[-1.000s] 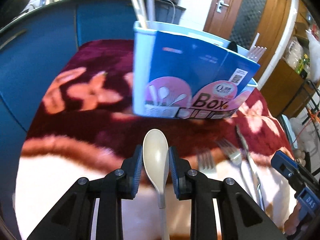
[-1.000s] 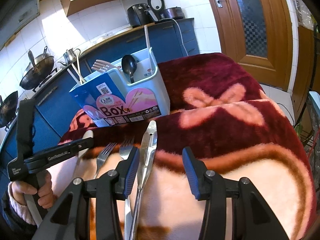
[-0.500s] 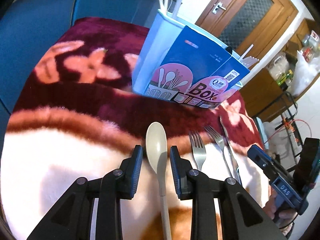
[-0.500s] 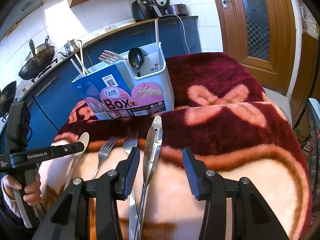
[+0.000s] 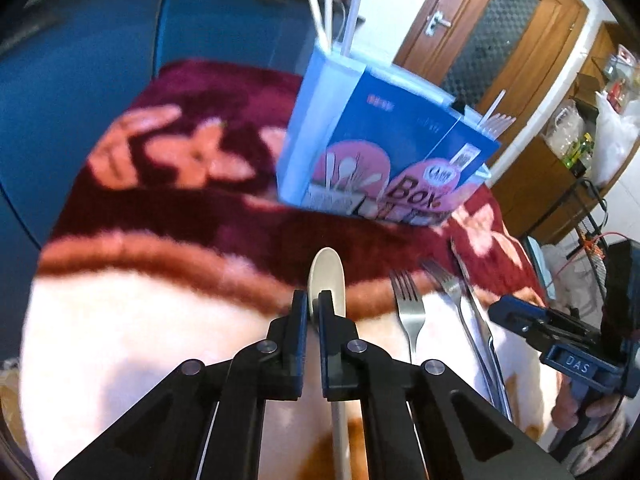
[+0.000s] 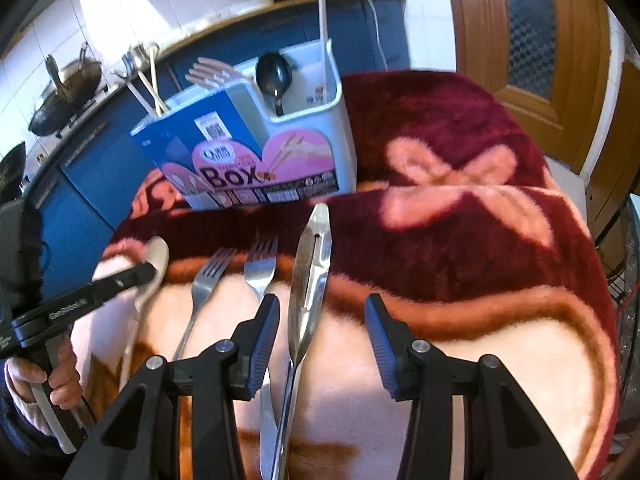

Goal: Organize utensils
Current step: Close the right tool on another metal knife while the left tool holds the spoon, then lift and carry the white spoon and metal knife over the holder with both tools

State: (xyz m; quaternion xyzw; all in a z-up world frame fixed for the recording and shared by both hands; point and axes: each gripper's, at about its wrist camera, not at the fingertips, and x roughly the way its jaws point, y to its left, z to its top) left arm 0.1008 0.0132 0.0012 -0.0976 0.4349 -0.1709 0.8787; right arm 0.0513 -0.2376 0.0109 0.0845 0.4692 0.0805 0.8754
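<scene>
My left gripper (image 5: 313, 306) has clamped the spoon (image 5: 327, 276). Tongs (image 6: 310, 276) lie nearly closed, gripping nothing, on the fleece blanket (image 6: 460, 240); blue cabinets (image 6: 100, 168) behind.

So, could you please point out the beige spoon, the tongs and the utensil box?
beige spoon (image 5: 327, 276): left wrist view, on its bowl.
tongs (image 6: 312, 280): right wrist view, mid-arm.
utensil box (image 6: 248, 168): right wrist view, front label.

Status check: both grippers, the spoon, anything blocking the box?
Left gripper shut on cream spoon. Right gripper open over tongs. Path to utensil box looks clear.
</scene>
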